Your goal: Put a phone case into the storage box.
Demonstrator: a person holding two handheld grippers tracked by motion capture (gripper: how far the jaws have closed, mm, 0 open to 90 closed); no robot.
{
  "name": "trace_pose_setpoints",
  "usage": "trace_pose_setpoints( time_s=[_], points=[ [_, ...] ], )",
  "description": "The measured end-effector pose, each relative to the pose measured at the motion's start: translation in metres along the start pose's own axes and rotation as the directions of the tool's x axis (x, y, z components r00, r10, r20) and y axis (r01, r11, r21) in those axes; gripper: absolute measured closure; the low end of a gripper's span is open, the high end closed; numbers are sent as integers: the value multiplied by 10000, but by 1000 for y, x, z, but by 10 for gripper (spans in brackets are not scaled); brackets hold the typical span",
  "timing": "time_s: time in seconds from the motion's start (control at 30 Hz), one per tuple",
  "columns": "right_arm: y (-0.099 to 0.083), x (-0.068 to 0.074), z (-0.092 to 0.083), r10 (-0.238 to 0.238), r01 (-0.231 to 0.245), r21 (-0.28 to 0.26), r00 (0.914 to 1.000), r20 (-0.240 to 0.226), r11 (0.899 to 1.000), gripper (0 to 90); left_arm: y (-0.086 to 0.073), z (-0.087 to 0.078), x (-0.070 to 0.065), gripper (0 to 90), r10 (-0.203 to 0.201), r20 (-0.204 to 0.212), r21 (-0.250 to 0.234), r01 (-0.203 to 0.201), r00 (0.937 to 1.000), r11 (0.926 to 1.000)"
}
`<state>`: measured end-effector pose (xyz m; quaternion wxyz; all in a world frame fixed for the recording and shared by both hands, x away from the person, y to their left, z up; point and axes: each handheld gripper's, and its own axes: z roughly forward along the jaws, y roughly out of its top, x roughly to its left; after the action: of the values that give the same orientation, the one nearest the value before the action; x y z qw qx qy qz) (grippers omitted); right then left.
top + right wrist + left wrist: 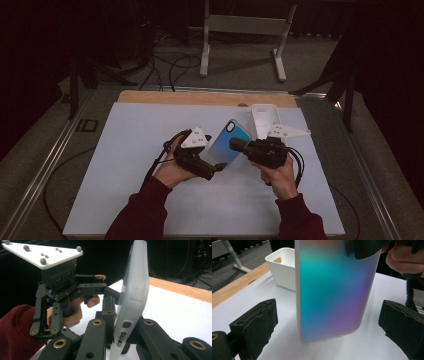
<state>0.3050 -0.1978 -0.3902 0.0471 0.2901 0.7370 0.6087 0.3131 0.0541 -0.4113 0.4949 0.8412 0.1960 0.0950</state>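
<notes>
High view: right claw [239,145] pinching unbranded phone case [229,142]; left claw [218,168] spread.

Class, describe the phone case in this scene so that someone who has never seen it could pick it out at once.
Start at the white sheet covering the table, then look between the two black hand-held grippers near its middle. The phone case is held off the sheet, clamped in the right gripper, with the left gripper open around its lower end. Unlike the plain white plastic bin behind it, its back shimmers teal, blue and purple.

A phone case [229,142] sits mid-table [125,165], between two grippers; a bin [263,120] stands behind it near the far edge.
</notes>
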Motion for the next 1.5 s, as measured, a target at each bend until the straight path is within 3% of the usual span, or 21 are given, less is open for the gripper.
trace_pose_setpoints(
  time_s=[0.1, 0.13, 0.17, 0.2, 0.3, 0.57, 0.63, 0.73, 0.77, 0.93, 1.07, 1.23, 1.33, 1.4, 1.5],
  points=[
    [0, 1, -1, -37, 36, -49, 9999, -168, 10000, 820, 0, 0, 0, 37, 1, 78, 1, -1, 10000, 10000],
    [0, 1, -1, -37, 36, -49, 9999, -168, 10000, 820, -1, 2, 0, 37, -79, 445, -53, 82, 9990, 10000],
    [0, 1, -1, -37, 36, -49, 9999, -168, 10000, 820, -1, 2, 0, 73, -79, 445, -53, 82, 9990, 10000],
    [1, 2, -1, -171, 163, -150, 9984, -533, 9998, 819, -2, 2, 0, 73, -112, 622, -61, 117, 9980, 9999],
    [2, 5, -1, -353, 338, -199, 9959, -836, 9992, 819, -4, 2, 1, 139, -91, 946, -93, 100, 9955, 9999],
    [3, 6, 0, -552, 519, -310, 9918, -1153, 9982, 819, -6, 2, 0, 272, -29, 1555, -109, 47, 9878, 9999],
    [3, 6, 0, -562, 533, -285, 9918, -1149, 9982, 819, -6, 2, 0, 291, -22, 1533, -65, 33, 9882, 10000],
    [3, 5, -1, -617, 586, -310, 9920, -1102, 9978, 818, -8, 0, 2, 418, -66, 1615, -175, 96, 9868, 9998],
    [3, 4, -3, -634, 612, -252, 9930, -995, 9978, 815, -9, -1, 4, 498, -67, 1717, -222, 107, 9851, 9997],
    [1, 1, -4, -638, 623, -157, 9906, -1209, 9979, 808, -15, -2, 8, 586, -95, 2221, -343, 176, 9750, 9993],
    [-1, -3, -3, -697, 709, 70, 9918, -1071, 9975, 692, -19, -2, 7, 705, 1, 2464, -394, 99, 9692, 9992],
    [-1, -1, -2, -893, 916, 312, 9936, -690, 9953, 548, -19, -2, 6, 793, 185, 2483, -559, -48, 9685, 9984],
    [-1, -1, 0, -1017, 1051, 602, 9931, -579, 9926, 463, -18, -2, 3, 805, 328, 2221, -511, -220, 9745, 9985],
    [-2, 0, 3, -1032, 1049, 1029, 9944, -215, 9891, 337, -19, -3, 3, 808, 328, 2033, -514, -227, 9786, 9984],
    [-4, 1, 4, -1082, 1044, 1217, 9938, 246, 9871, 230, -19, -6, 6, 808, 227, 1787, -662, -110, 9836, 9977]
  ],
)
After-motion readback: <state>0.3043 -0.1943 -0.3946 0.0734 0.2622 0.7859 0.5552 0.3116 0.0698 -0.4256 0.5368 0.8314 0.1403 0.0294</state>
